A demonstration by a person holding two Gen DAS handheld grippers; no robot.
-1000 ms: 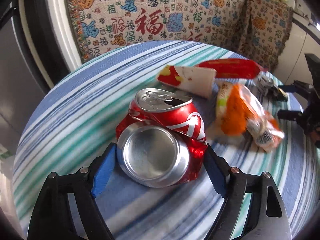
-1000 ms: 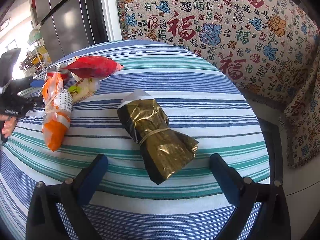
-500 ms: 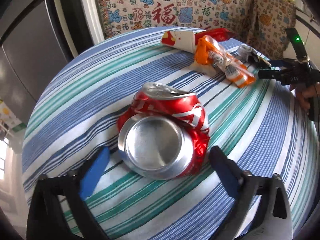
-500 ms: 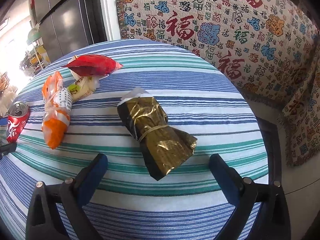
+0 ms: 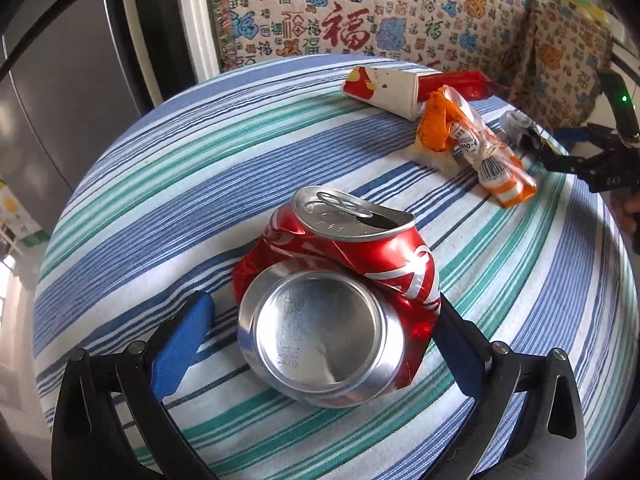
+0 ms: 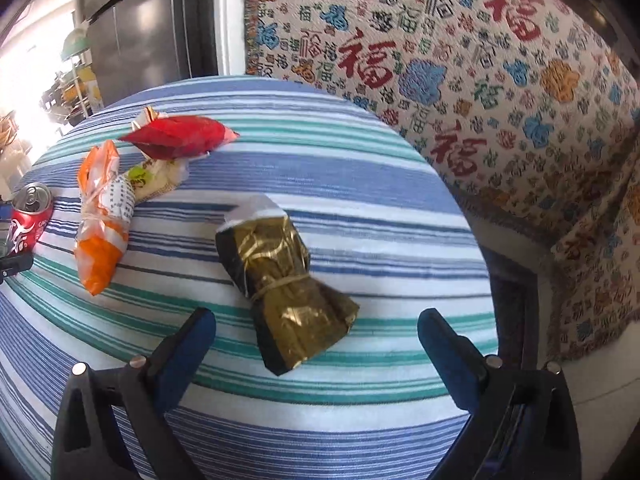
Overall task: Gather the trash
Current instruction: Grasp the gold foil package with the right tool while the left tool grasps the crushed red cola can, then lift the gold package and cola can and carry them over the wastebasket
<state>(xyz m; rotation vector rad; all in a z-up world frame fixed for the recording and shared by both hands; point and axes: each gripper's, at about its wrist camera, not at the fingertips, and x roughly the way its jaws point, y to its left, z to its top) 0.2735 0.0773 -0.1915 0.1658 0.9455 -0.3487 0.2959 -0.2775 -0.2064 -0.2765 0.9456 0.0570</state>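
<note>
Pulled away from the wrapper pile along with the left tool (image 5: pixel 320 320), and now set apart on the striped surface (image 5: pixel 160 184): the crushed red can (image 5: pixel 340 300), which a second ago lay hard by the orange wrapper (image 5: pixel 472 144) and the white paper cup (image 5: pixel 384 88). Jaws squeezed against its sides then, spread wide now, with a clear gap at the left pad and the right pad hidden close behind the can's dented flank; no grip, so far as can be seen. Reads as a release after dragging the can to a fresh spot, perhaps a gathering point, though no bin or bag shows in either view. Can resting tilted, base toward the lens, mouth facing away. Seen from the right wrist view, can (image 6: pixel 28 220) at the far left edge, well clear of the orange wrapper (image 6: pixel 102 216) and the red packet (image 6: pixel 180 140). Right tool (image 6: pixel 316 332) spread wide and hovering just short of the gold foil packet (image 6: pixel 280 280), not touching, little changed from before. Likely next: close on the foil packet. Most of the collecting still to do.
</note>
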